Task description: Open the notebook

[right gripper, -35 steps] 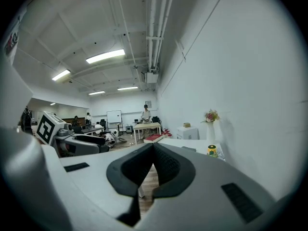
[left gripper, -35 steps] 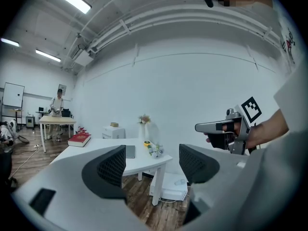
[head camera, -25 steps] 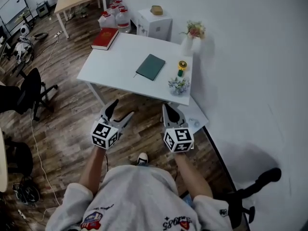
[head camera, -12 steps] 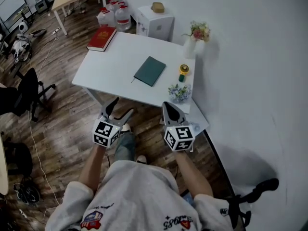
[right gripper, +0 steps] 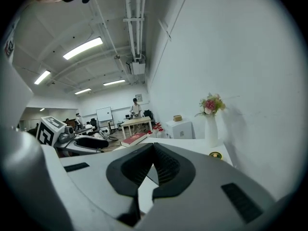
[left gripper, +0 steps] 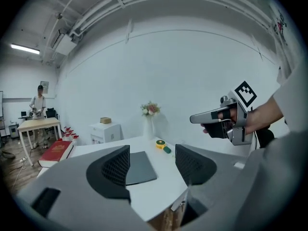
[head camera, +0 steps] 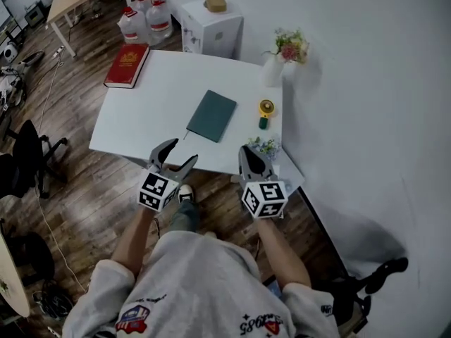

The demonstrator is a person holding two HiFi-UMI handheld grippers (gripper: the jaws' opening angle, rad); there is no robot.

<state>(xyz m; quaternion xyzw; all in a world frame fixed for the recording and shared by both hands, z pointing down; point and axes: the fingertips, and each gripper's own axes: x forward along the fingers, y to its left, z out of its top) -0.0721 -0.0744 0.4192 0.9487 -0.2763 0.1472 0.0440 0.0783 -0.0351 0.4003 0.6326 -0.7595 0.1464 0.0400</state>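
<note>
Task not started. Notebook (head camera: 211, 116) closed, flat mid-surface (head camera: 134, 122). Left gripper (head camera: 180, 153) short of surface's near edge, jaws apart but closing, nothing between. Right gripper (head camera: 251, 153) also short, jaws together, empty. Remaining: reach in, lift cover.

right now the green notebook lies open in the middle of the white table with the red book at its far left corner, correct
No, the green notebook is closed, as the head view shows. The rest holds: middle of the white table, red book at its far left corner.
</note>
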